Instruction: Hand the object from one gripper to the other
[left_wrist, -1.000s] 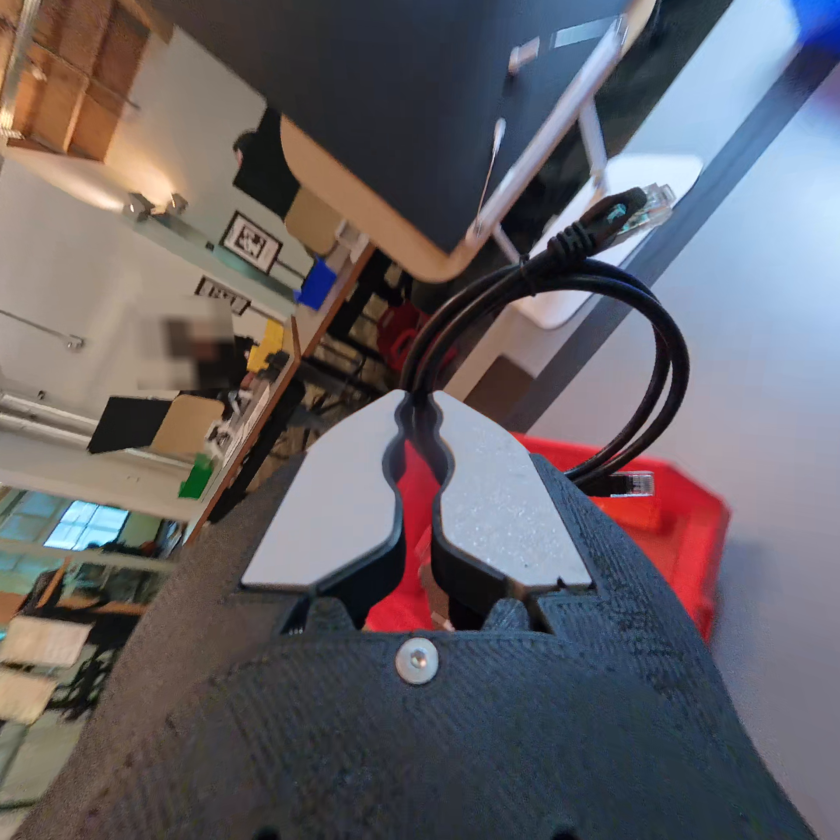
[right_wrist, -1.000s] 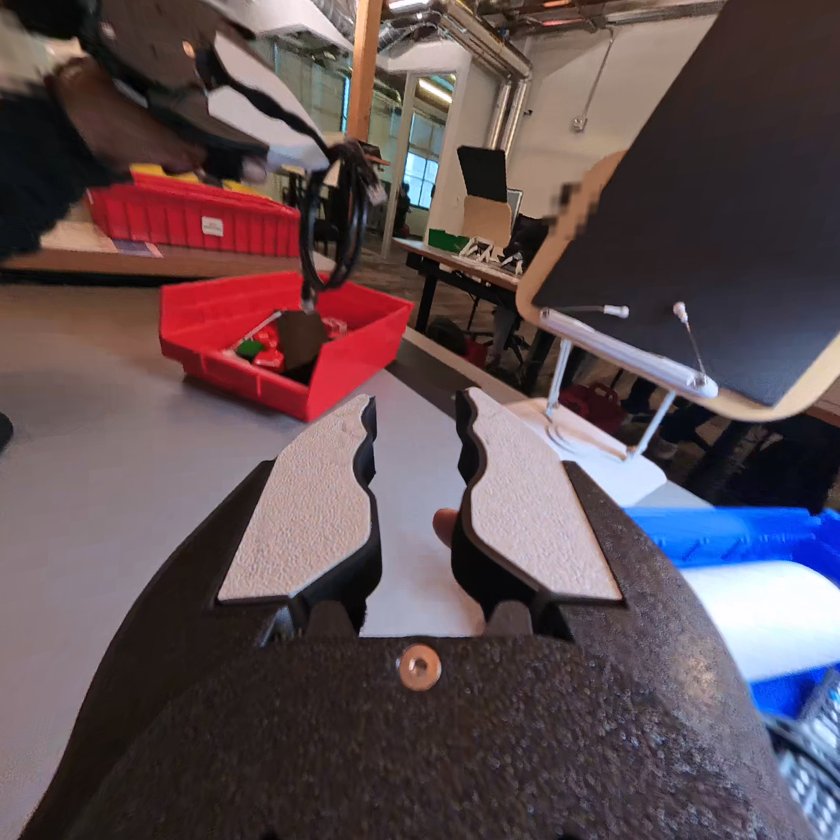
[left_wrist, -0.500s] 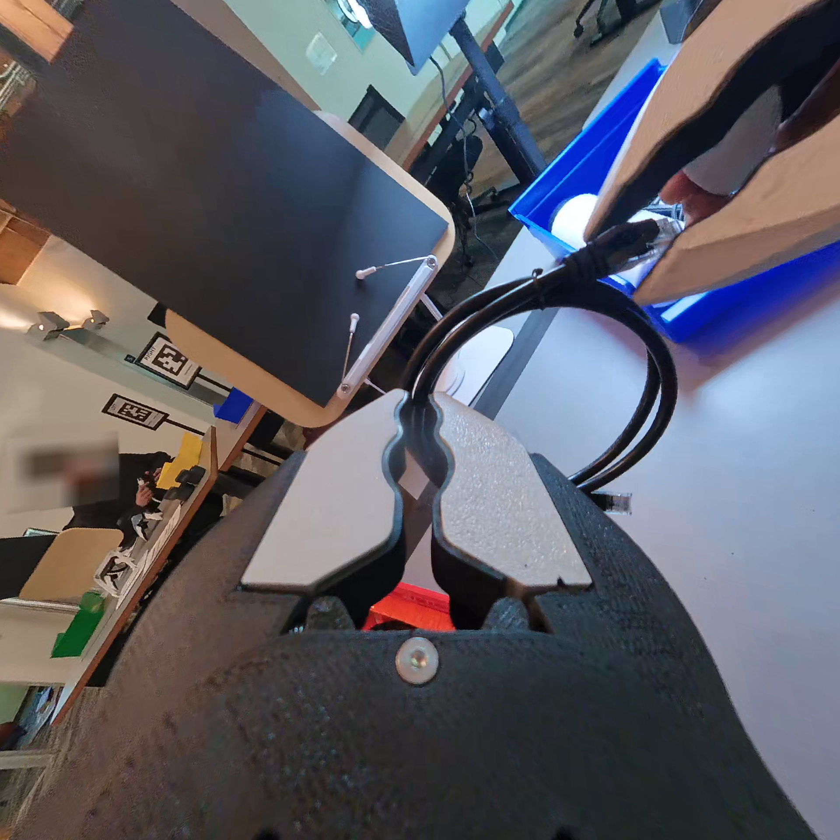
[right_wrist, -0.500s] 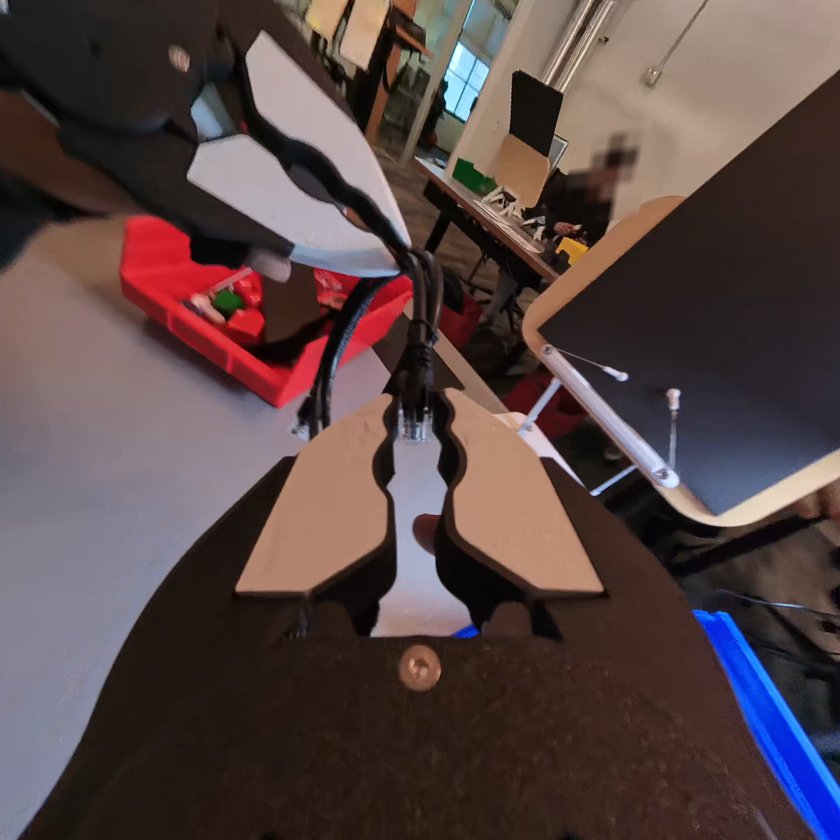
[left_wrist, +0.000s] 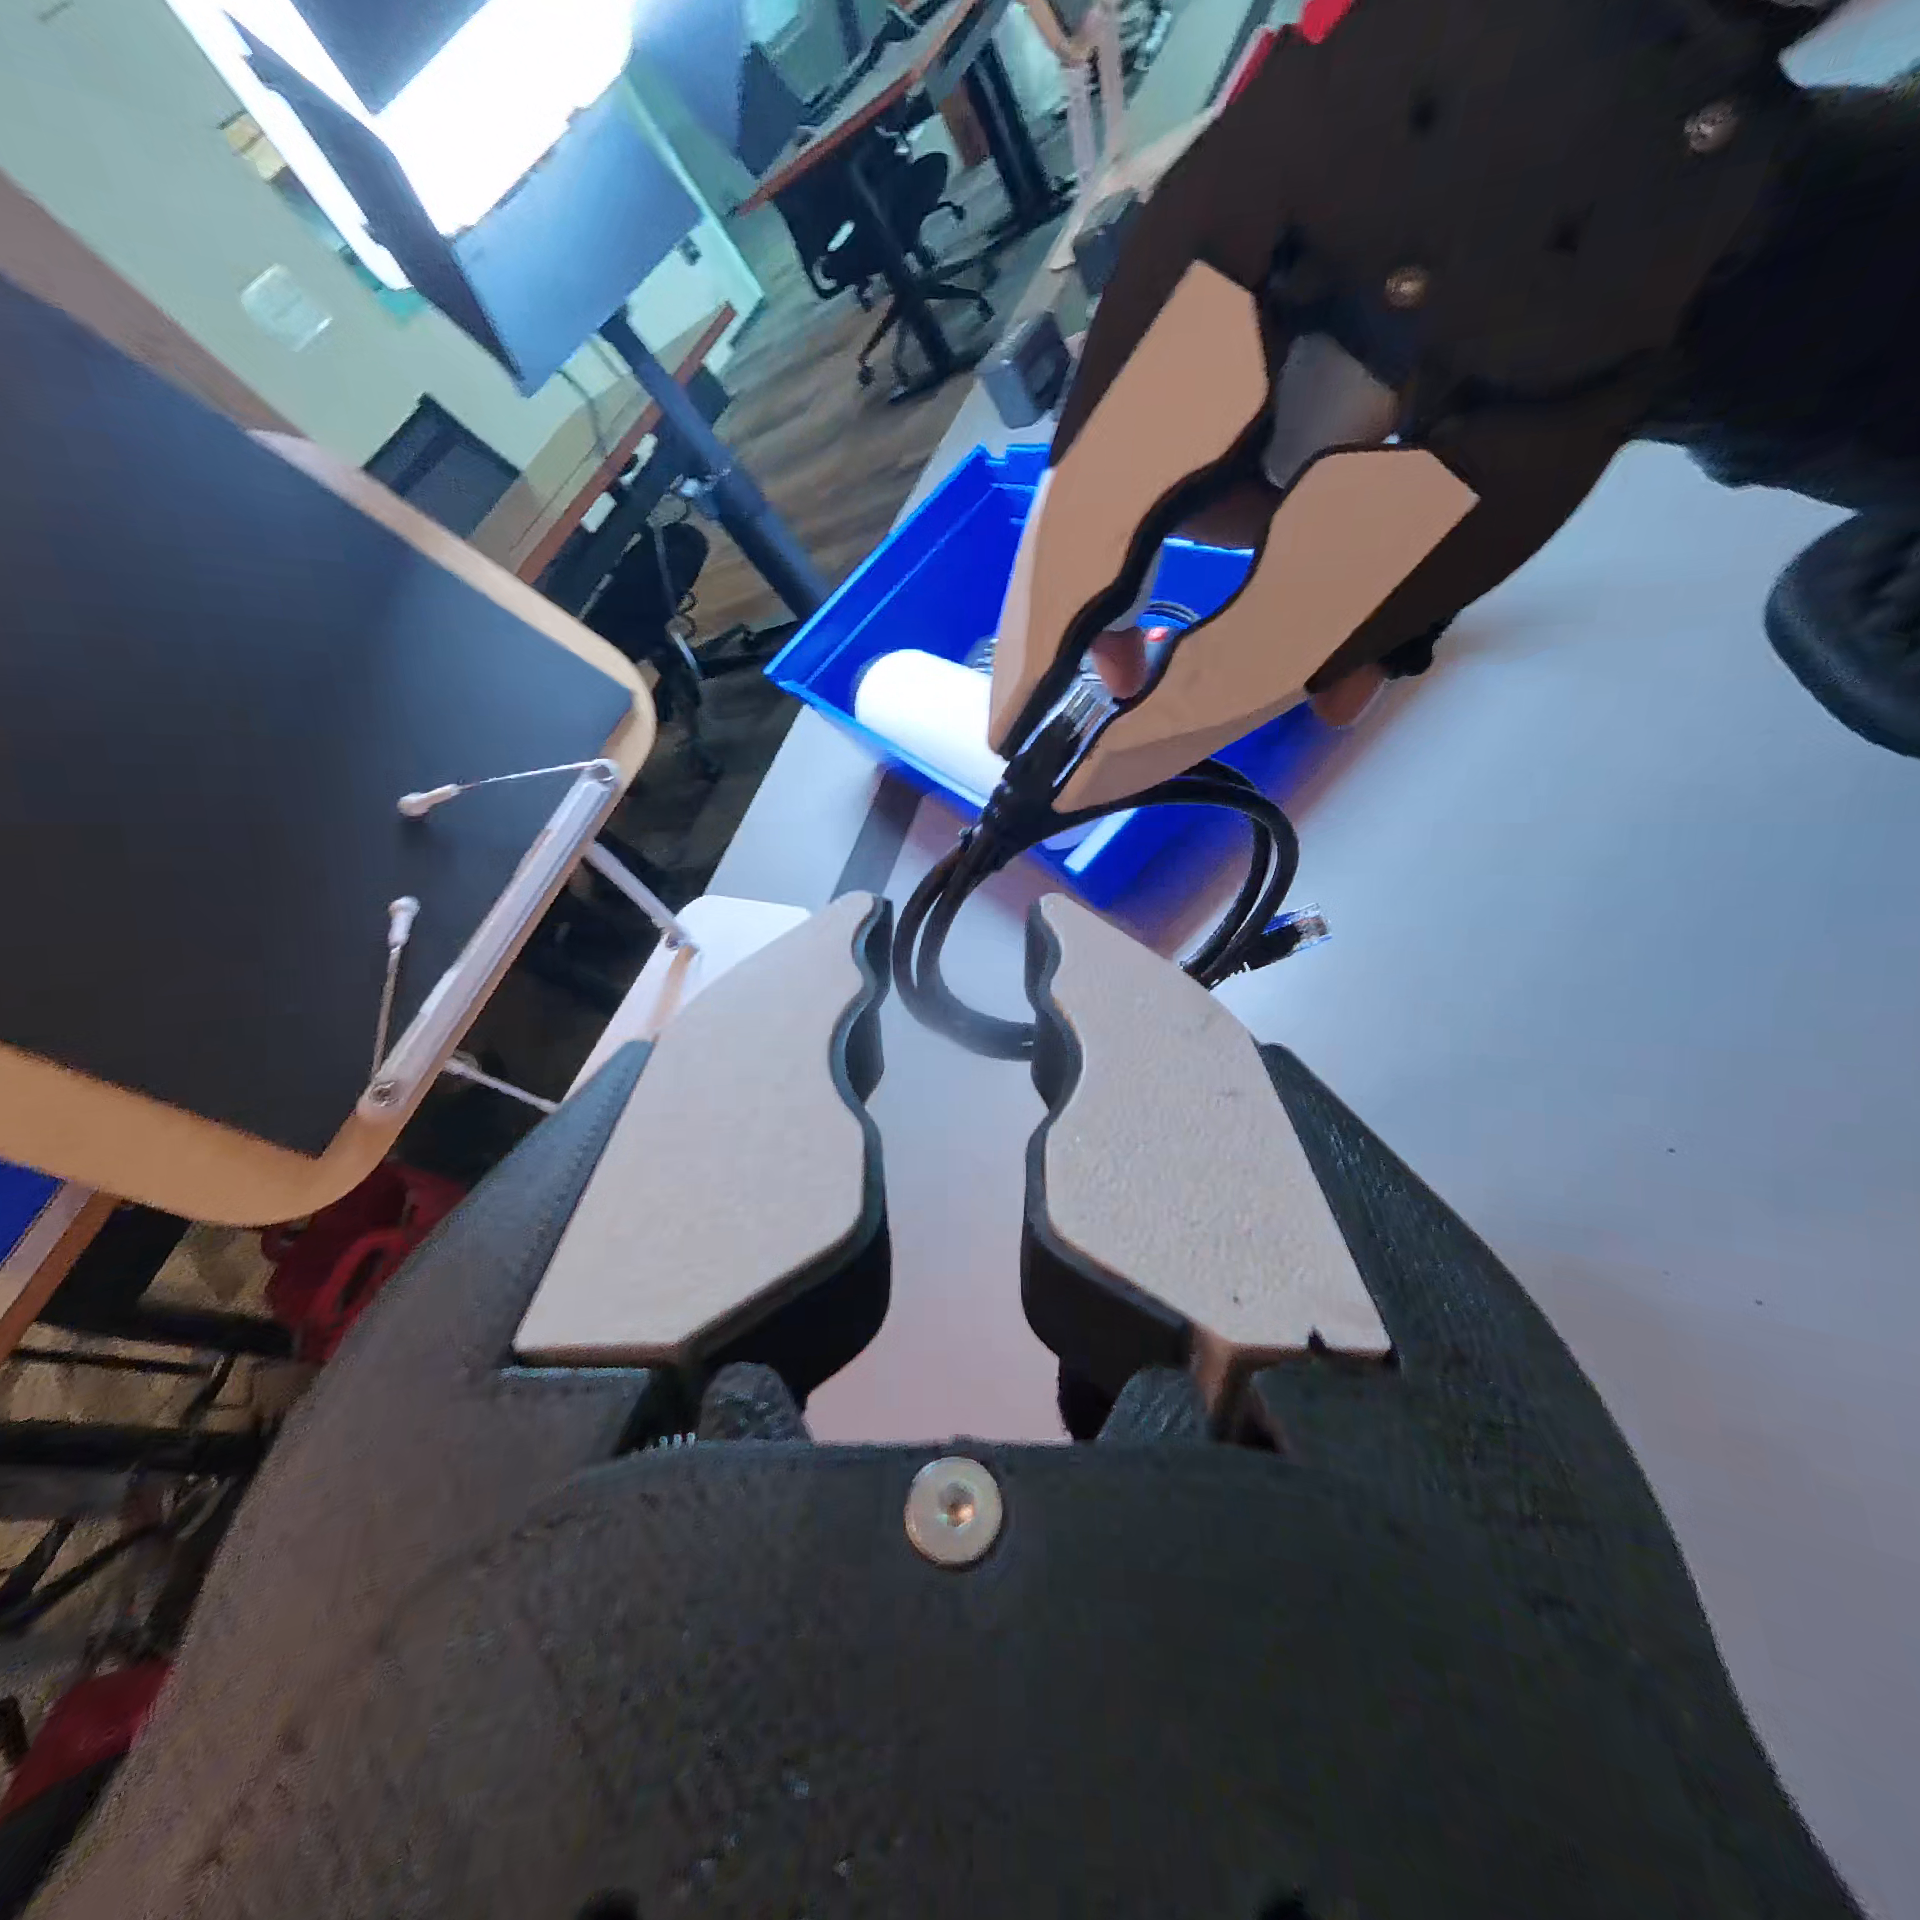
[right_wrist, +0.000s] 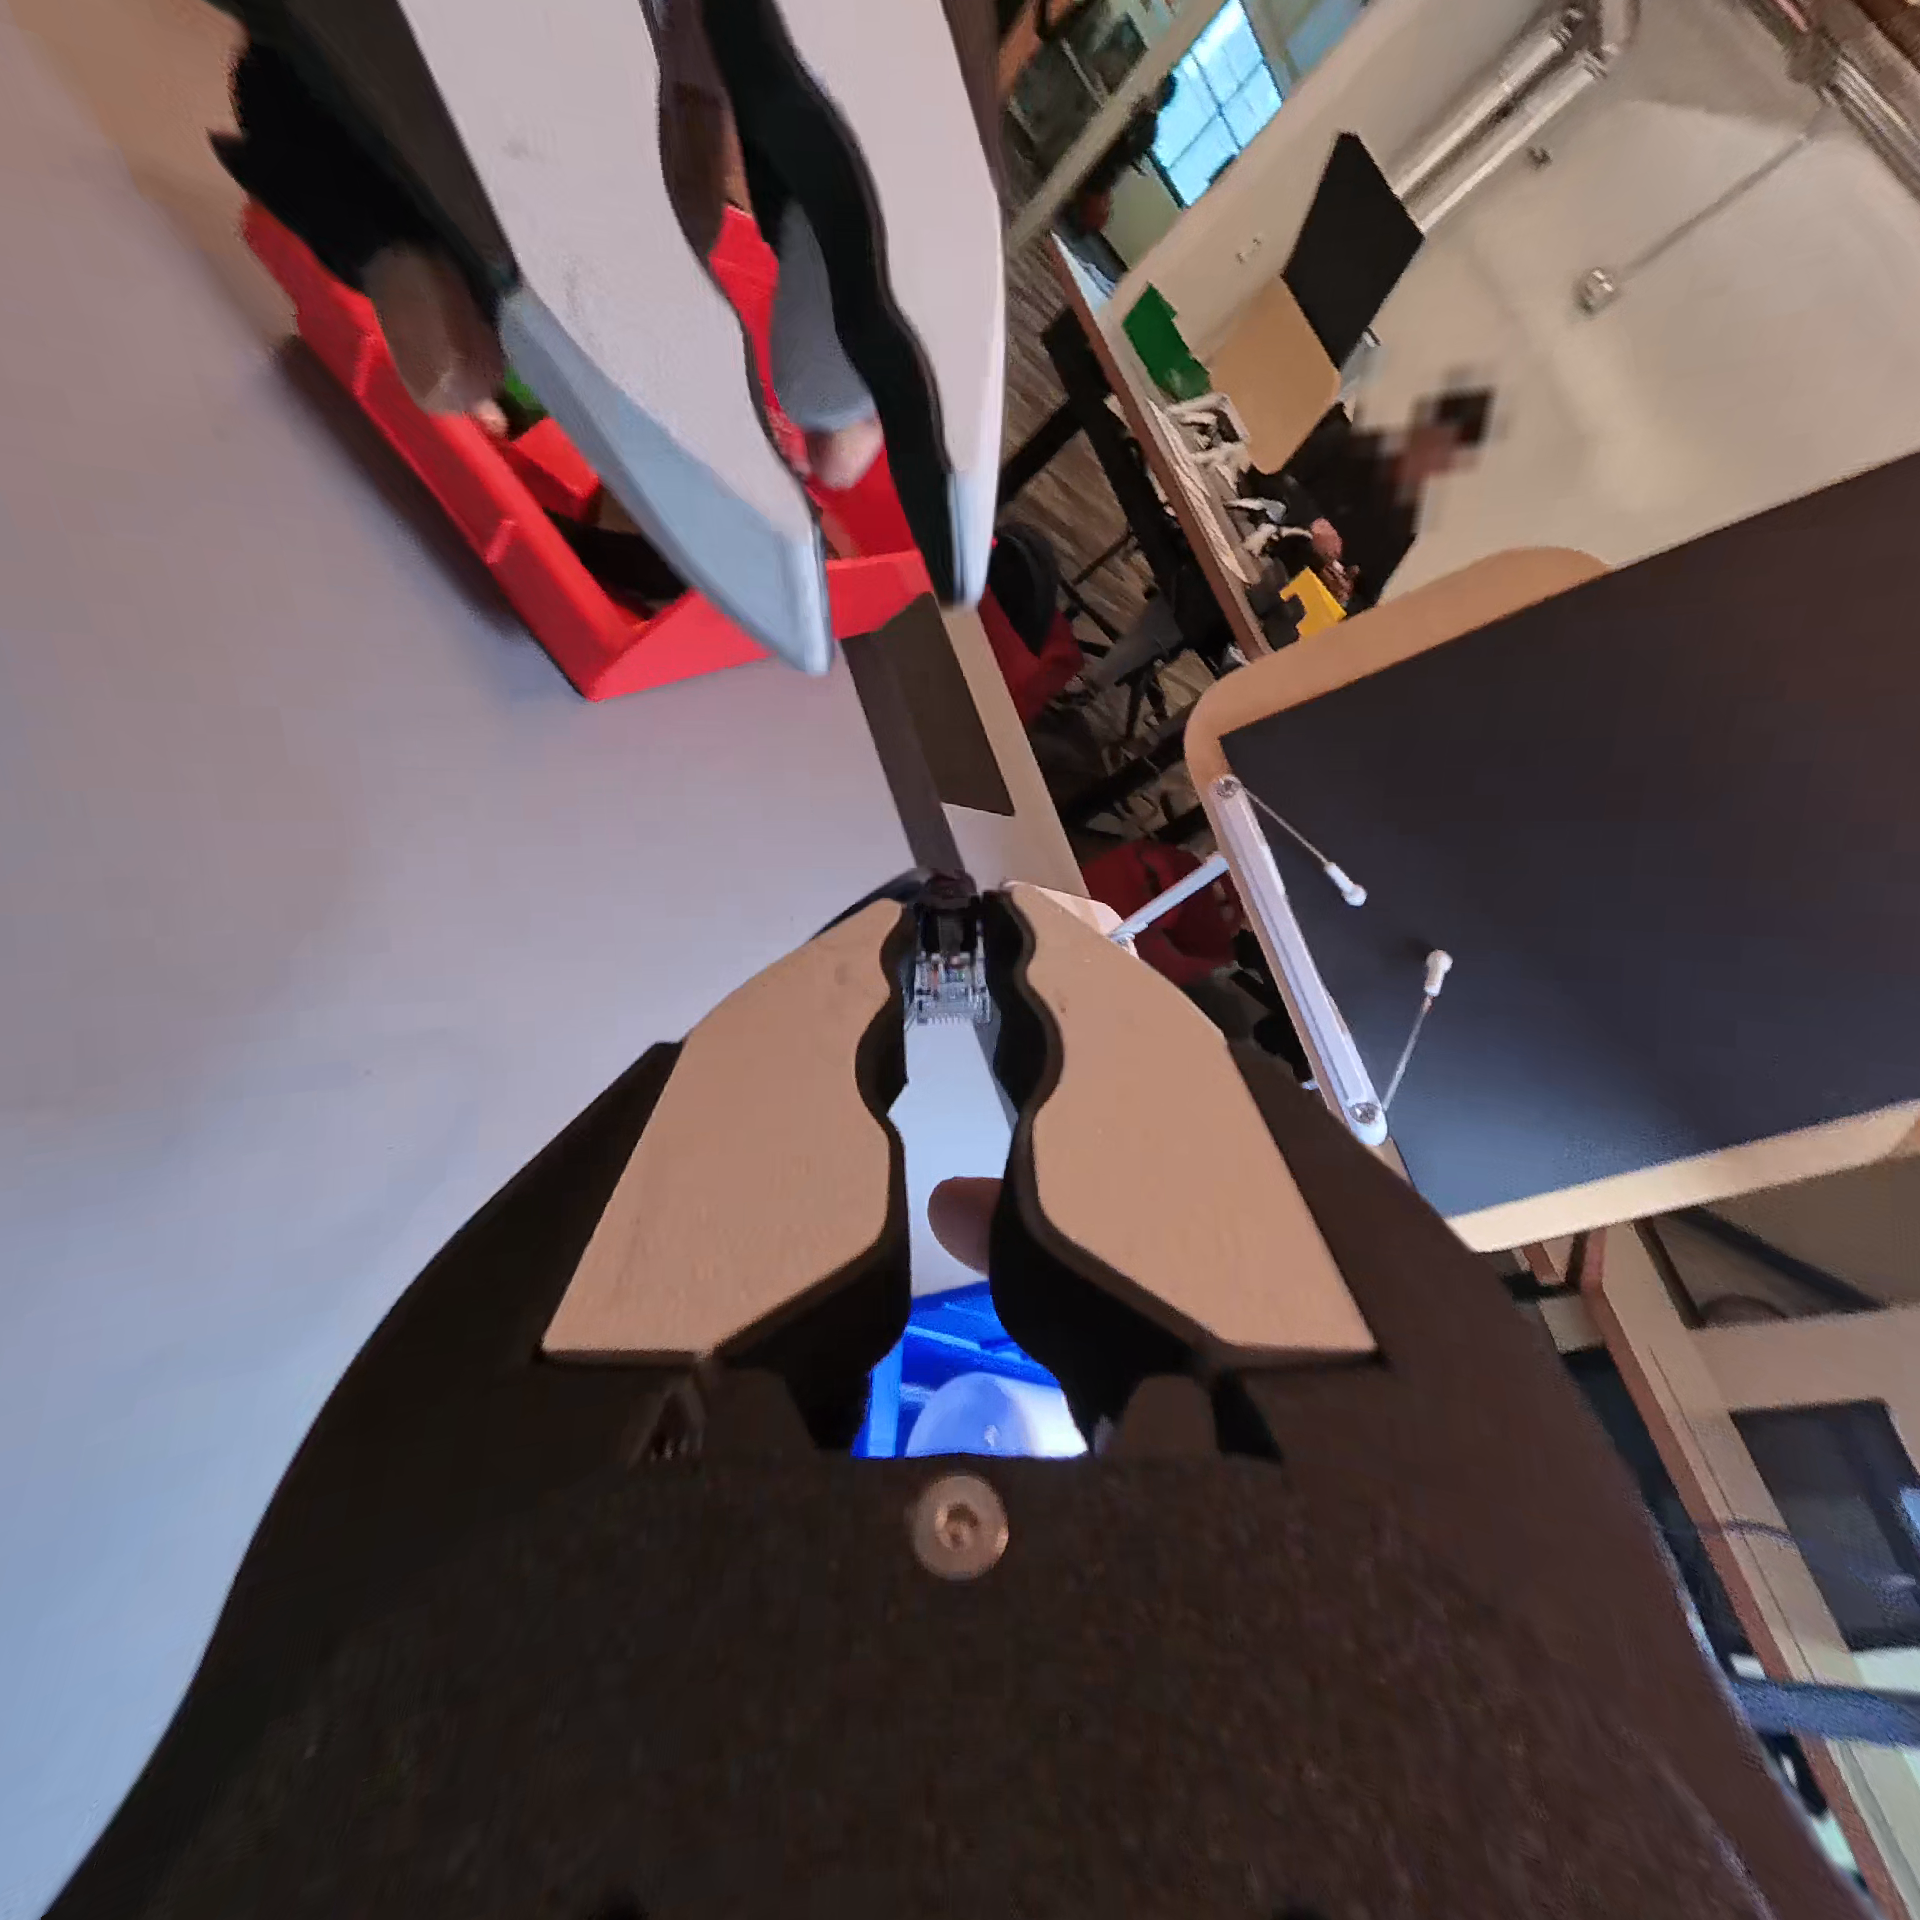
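Note:
A coiled black network cable (left_wrist: 935, 888) hangs from my right gripper (left_wrist: 1039, 771), which comes in from the upper right and is shut on one plug end. Its other plug (left_wrist: 1304, 925) dangles over the grey table (left_wrist: 1558, 1091). My left gripper (left_wrist: 956, 920) is open, and the cable loop shows just past its fingertips, not pinched. In the right wrist view, my right gripper (right_wrist: 948, 914) clamps the clear plug of the cable (right_wrist: 948, 971) at its tips. The left gripper (right_wrist: 888, 613) hovers above it, jaws apart and empty.
A blue bin (left_wrist: 914, 582) holding a white roll (left_wrist: 920, 696) sits behind the right gripper. A red bin (right_wrist: 634, 644) with small items lies under the left gripper. A black board on a white stand (left_wrist: 260, 675) stands past the table's edge. My right fingertips sit around 5 cm from my left ones.
My left gripper has opened and let go of the cable. My right gripper has shut on the plug end and now carries the cable. The two grippers have drawn slightly apart.

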